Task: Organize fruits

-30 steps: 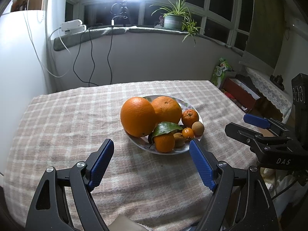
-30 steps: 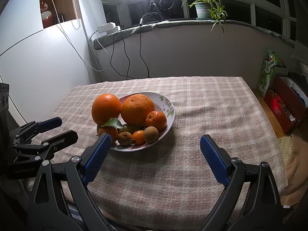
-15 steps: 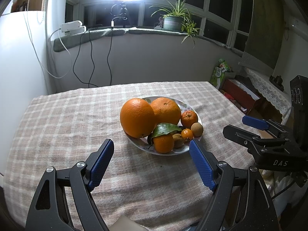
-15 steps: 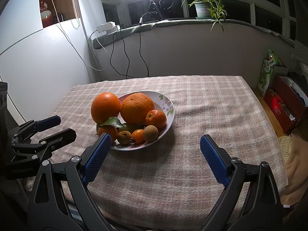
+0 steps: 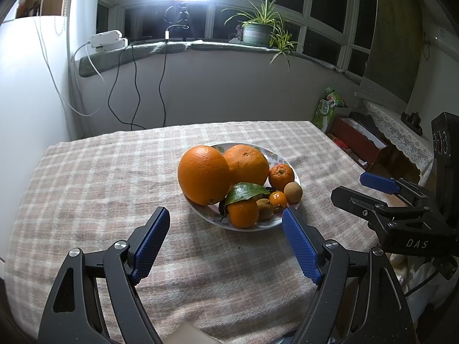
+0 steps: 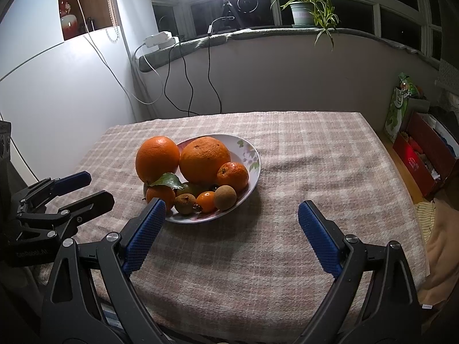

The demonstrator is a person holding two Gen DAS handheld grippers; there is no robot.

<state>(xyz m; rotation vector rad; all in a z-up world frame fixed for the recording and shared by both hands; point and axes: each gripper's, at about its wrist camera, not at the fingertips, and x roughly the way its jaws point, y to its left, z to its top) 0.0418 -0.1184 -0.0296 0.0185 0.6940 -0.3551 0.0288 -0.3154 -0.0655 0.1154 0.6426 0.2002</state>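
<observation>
Both grippers, left (image 5: pixel 225 243) and right (image 6: pixel 231 236), hover with fingers open and empty. The big orange (image 5: pixel 203 171) (probably heavy, smooth-skinned) needs gripping across its middle.

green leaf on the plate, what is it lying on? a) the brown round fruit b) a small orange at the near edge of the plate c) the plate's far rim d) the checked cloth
b: the green leaf drapes over the top of the small orange at the near edge of the plate.
</observation>
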